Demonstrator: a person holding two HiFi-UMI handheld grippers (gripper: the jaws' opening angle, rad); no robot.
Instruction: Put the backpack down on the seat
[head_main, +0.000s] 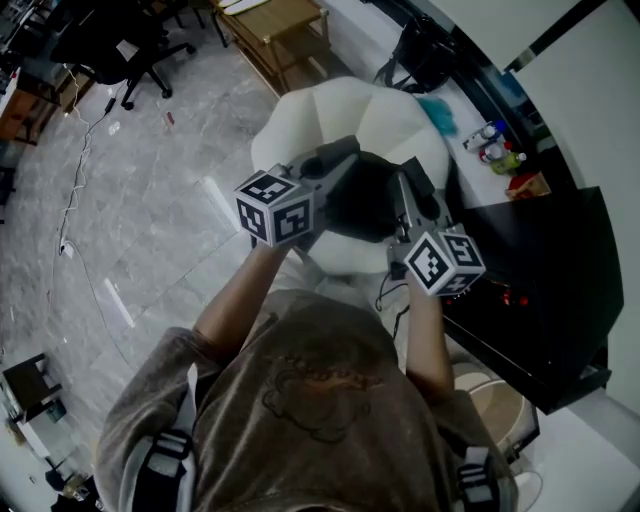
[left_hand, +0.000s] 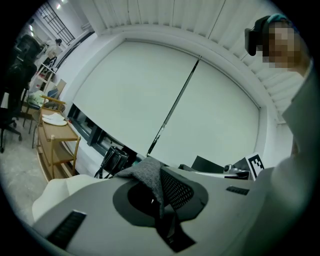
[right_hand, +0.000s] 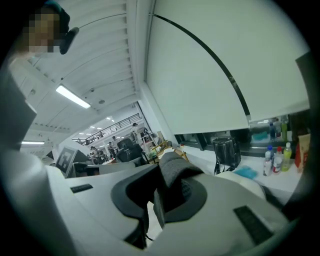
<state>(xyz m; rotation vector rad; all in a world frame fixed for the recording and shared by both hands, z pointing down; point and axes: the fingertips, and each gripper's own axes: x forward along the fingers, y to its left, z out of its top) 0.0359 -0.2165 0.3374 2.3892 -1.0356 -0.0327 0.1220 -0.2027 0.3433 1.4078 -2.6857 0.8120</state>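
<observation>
The dark backpack (head_main: 365, 196) hangs between my two grippers over the white cushioned seat (head_main: 345, 115); whether it touches the seat I cannot tell. My left gripper (head_main: 325, 178) is shut on a grey padded backpack strap (left_hand: 148, 176), which folds over between its jaws in the left gripper view (left_hand: 158, 201). On the backpack's right side, my right gripper (head_main: 408, 205) is shut on the other grey strap (right_hand: 173, 171), seen pinched at the jaws in the right gripper view (right_hand: 156, 202). Most of the bag's body is hidden by the grippers.
A black desk (head_main: 545, 265) stands close at the right, with bottles (head_main: 497, 150) and a black bag (head_main: 425, 50) along the white ledge behind. A wooden shelf unit (head_main: 277, 30) stands beyond the seat, an office chair (head_main: 115, 50) far left. A round bin (head_main: 492, 400) is by my right side.
</observation>
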